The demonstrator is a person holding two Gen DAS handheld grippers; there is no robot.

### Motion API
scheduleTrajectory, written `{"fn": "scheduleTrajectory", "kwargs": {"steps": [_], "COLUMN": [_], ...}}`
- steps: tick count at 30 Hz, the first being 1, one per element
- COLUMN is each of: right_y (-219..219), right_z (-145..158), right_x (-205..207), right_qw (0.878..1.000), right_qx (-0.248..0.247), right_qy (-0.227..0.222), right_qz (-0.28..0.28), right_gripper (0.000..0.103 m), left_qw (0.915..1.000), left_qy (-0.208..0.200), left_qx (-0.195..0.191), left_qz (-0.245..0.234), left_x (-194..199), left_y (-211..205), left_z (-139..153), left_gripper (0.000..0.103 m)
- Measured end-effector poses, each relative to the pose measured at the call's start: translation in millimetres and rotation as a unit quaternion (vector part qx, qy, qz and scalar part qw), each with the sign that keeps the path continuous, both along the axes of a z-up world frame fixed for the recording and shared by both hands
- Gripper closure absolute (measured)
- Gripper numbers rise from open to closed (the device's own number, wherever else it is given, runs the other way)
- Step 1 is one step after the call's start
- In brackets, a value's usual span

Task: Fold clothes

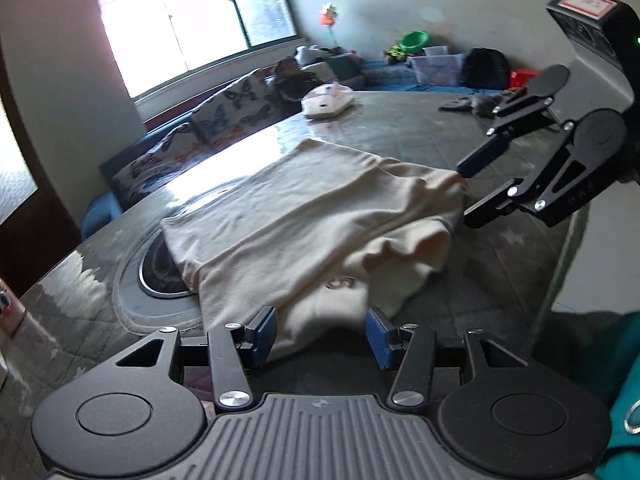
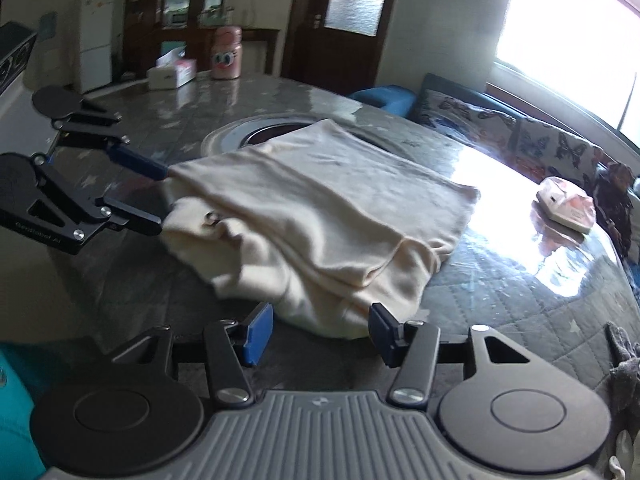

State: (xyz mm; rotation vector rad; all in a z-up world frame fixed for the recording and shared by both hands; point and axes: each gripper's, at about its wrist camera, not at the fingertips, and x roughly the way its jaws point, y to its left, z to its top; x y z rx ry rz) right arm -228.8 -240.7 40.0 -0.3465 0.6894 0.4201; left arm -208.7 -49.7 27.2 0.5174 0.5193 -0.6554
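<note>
Both grippers, left (image 1: 322, 334) and right (image 2: 320, 330), stand released, blue pads apart at the near edge of the folded cream garment (image 1: 304, 216) (nothing pinched). It lies mid-table (image 2: 500, 304), partly over a round inset hob (image 1: 160, 272).

Cream garment (image 1: 304, 216) lies folded, rumpled at near edge, on table.

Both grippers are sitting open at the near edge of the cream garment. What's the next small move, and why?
Probably ease both back and check the fold. The left gripper and right gripper stand open, pads clear of the cream garment, which lies folded over on the table with its near edge bunched and uneven. It may need smoothing.
</note>
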Motion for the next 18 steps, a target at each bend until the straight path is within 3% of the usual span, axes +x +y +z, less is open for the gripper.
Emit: {"fn": "scheduleTrajectory", "kwargs": {"steps": [9,11,12,13,18], "right_y": [11,13,14,15,21], "right_z": [-10,-11,-11,-11,-10], "right_x": [-3,-3,-3,-3,-1], "right_qw": [0.999,0.999,0.999,0.998,0.995], "right_qx": [-0.023,-0.026,-0.027,-0.03,-0.049], "right_qy": [-0.002,-0.005,-0.008,-0.01,-0.034], "right_qz": [0.033,0.041,0.046,0.052,0.078], "right_gripper": [0.049,0.049,0.049,0.049,0.049], "left_qw": [0.9995,0.9993,0.9992,0.9992,0.9989], "left_qy": [-0.027,-0.03,-0.029,-0.026,-0.025], "left_qx": [0.002,0.001,0.0,-0.005,-0.033], "left_qz": [-0.015,-0.021,-0.026,-0.028,-0.02], "left_x": [6,8,10,11,28], "left_y": [-5,-8,-9,-10,-9], "left_z": [-7,-8,-8,-8,5], "left_gripper": [0.052,0.065,0.081,0.088,0.094]}}
